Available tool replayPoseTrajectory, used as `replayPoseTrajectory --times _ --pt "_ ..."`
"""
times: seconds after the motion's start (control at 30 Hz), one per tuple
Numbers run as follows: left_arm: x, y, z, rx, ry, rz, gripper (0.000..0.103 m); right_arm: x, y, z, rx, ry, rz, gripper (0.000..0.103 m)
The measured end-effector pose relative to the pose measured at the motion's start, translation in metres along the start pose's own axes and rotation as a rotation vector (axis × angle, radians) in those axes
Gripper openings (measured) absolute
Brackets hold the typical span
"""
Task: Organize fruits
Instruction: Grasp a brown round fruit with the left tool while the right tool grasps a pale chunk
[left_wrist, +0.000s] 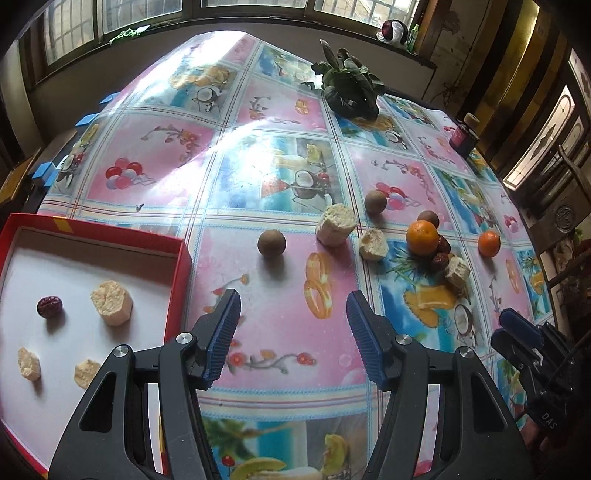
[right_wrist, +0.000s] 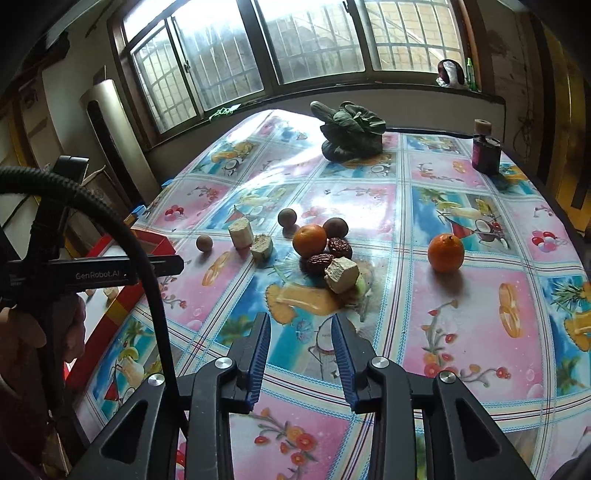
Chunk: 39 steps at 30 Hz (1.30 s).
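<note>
A: Starting at our left gripper (left_wrist: 293, 314): its blue-padded fingers (left_wrist: 221, 332) are spread wide with nothing between them, hovering over the patterned tablecloth (left_wrist: 288, 369).

B: And our right gripper (right_wrist: 300, 334) is parted too, somewhat narrower, also empty, above a blue square of the cloth.

A: Just beyond our right fingers we see a pale cut chunk (right_wrist: 341, 275) leaning against two red dates (right_wrist: 328, 256), with an orange (right_wrist: 309, 240) touching them from behind and a brown round fruit (right_wrist: 335, 228) behind that.

B: To the right of that cluster, a second orange (right_wrist: 446, 253) sits alone. To the left we have two more pale chunks (right_wrist: 251, 238) side by side, a small brown fruit (right_wrist: 204, 243) beside them, and another brown one (right_wrist: 287, 218) farther back.

A: From our left wrist view, the red box (left_wrist: 183, 266) lies to the left of our fingers, its white floor holding one red date (left_wrist: 49, 306) and three pale pieces (left_wrist: 112, 302), all apart from one another.

B: Farther off, a dark leafy vegetable (right_wrist: 351, 131) rests near the table's far edge, and a small dark bottle (right_wrist: 485, 151) stands at the far right. Windows (right_wrist: 295, 37) run behind the table.
</note>
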<state>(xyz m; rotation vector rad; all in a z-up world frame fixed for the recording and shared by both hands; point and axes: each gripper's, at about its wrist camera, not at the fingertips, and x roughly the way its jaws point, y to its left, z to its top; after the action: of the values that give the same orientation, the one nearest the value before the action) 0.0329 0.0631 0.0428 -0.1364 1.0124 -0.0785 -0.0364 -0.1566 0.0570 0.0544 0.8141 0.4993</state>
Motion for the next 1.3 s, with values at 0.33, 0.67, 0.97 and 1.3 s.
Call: replayPoseTrajectory --times 0.33,0.67,0.97,1.3 --pt "0.036 0.004 0.031 0.004 0.026 0.047 0.060 0.007 -0.019 0.002 0.032 -0.002 0.020 0.033" --pt "0.051 0.005 0.032 0.041 0.023 0.082 0.023 0.015 -0.023 0.003 0.027 0.020 0.015 0.033" --pt "0.034 -0.002 0.024 0.075 -0.004 0.073 0.020 0.037 -0.024 0.022 -0.002 0.051 -0.010 0.033" --pt "0.015 -0.013 0.006 0.100 0.008 0.003 0.020 0.072 -0.027 0.038 -0.108 0.097 -0.055 0.050"
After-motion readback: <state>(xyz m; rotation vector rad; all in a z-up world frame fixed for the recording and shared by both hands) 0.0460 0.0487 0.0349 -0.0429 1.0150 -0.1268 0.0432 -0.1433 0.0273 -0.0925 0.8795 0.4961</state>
